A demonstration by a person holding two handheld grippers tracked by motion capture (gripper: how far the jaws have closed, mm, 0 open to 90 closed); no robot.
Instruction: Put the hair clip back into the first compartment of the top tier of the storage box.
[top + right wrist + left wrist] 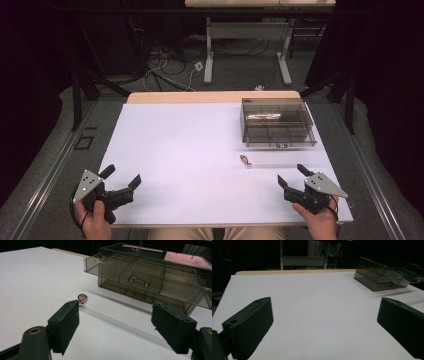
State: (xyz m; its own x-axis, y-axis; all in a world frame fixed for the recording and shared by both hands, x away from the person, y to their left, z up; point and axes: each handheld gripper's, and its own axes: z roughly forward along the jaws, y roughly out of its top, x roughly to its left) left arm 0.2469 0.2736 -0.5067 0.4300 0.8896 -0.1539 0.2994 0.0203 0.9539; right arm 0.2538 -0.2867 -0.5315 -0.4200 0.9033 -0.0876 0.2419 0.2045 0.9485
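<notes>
1. the small flat radish-shaped piece (245,160), pink with a green top, lies on the white desk (190,165) just in front of the smoky clear drawer box (277,122), ahead and slightly to the left of the right claw (292,176).
2. the piece looks thin, light and stiff, like a sticker or magnet; lying flat, it offers little edge, so it will likely slide before it lifts. the best hold is probably across its narrow sides, jaws low to the desk.
3. the right claw is wide open and empty, resting near the desk's near edge; in the right gripper view the piece (82,298) sits just beyond its left jaw.
4. the left claw (122,176) is also open, holding nothing, well apart at the near left corner.
5. the desk is smooth, matt white; the room behind is dark, with cables and desk legs on the floor.
</notes>
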